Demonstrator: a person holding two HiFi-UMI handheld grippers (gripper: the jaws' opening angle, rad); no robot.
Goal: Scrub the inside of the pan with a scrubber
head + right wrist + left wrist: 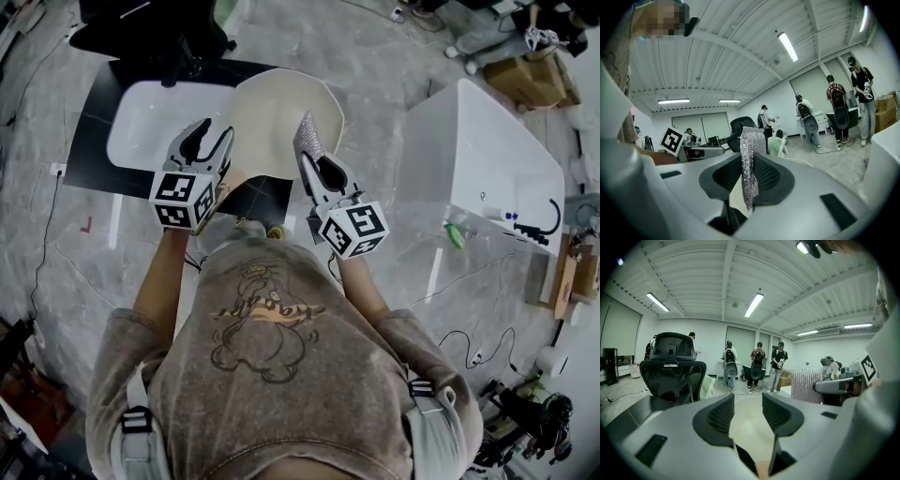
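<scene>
A cream pan (281,117) stands just beyond both grippers in the head view, its tan handle (234,181) pointing back toward me. My left gripper (214,131) is beside that handle with its jaws apart. In the left gripper view the left gripper (748,401) is open, with the pan's pale inside (747,427) showing through the gap and the handle end (761,472) below; the pads press on nothing. My right gripper (319,167) is at the pan's right rim, shut on a silvery mesh scrubber (307,136). That scrubber (750,159) sticks up between the right gripper's (749,180) pads.
A white basin (150,117) lies on a black mat (94,141) left of the pan. A large white tub (487,159) stands to the right. Cables run over the grey floor. A black office chair (672,366) and several standing people (757,364) are farther off.
</scene>
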